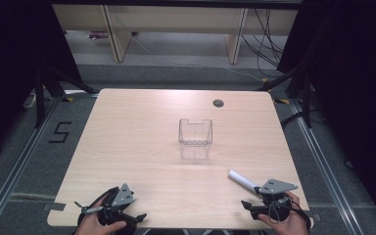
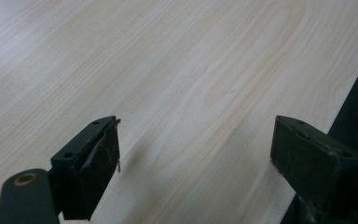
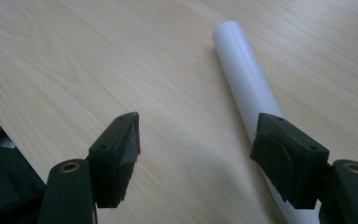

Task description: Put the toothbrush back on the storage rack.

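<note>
A white tube (image 1: 242, 180) (image 3: 245, 74) lies flat on the wooden table (image 1: 142, 132), near its front right. My right gripper (image 1: 257, 196) (image 3: 196, 149) rests just behind the tube, open; the tube runs under its right-hand jaw and is not between the pads. A clear plastic box (image 1: 195, 139) stands upright at the table's middle, apart from both grippers. Down at the front left edge my left gripper (image 1: 108, 209) (image 2: 196, 149) is open over bare wood with nothing between its jaws.
A dark round grommet (image 1: 218, 103) sits in the table's far side. Grey floor with rails, a stand leg and a "5" mark (image 1: 59, 132) surrounds the table. Shelving and cables stand behind it.
</note>
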`<state>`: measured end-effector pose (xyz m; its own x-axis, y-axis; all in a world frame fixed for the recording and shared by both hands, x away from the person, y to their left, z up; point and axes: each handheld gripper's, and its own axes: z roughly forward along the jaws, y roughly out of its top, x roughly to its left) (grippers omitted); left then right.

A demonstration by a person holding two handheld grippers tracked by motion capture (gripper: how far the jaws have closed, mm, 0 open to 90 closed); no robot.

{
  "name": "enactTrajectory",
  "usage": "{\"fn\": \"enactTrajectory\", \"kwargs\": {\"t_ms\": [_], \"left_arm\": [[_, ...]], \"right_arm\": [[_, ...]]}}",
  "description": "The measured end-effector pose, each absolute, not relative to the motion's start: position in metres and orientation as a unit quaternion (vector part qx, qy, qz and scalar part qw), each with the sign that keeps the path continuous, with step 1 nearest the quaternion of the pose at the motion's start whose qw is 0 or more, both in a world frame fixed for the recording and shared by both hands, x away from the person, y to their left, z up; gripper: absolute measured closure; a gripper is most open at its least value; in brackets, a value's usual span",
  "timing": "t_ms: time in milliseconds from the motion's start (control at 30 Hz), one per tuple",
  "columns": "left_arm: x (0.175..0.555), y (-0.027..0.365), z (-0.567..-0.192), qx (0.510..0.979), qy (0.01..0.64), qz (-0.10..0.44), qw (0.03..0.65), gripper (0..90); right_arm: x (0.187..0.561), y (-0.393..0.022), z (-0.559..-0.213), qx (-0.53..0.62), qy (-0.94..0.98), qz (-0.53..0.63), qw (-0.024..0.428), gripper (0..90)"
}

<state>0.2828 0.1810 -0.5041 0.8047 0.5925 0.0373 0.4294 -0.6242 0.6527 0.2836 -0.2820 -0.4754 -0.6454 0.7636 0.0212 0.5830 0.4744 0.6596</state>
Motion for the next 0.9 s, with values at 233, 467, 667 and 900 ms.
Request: {"fn": "enactTrajectory", "kwargs": {"t_ms": [233, 467, 667, 900], "left_arm": [[0.283, 0.181, -0.504, 0.892, 0.287, 0.126, 0.326, 15.0], [0.282, 0.181, -0.504, 0.89, 0.29, 0.127, 0.328, 15.0], [0.283, 0.182, -0.504, 0.891, 0.289, 0.127, 0.326, 15.0], [0.283, 0.181, -0.504, 0.892, 0.287, 0.127, 0.326, 15.0]], "right_arm": [[0.282, -0.283, -0.474, 0.399, 0.848, 0.319, 0.139, 38.7], [0.283, -0.289, -0.474, 0.376, 0.861, 0.309, 0.151, 47.8], [0.278, -0.289, -0.474, 0.381, 0.861, 0.301, 0.151, 65.7], [0.279, -0.304, -0.475, 0.382, 0.873, 0.262, 0.153, 81.7]]}}
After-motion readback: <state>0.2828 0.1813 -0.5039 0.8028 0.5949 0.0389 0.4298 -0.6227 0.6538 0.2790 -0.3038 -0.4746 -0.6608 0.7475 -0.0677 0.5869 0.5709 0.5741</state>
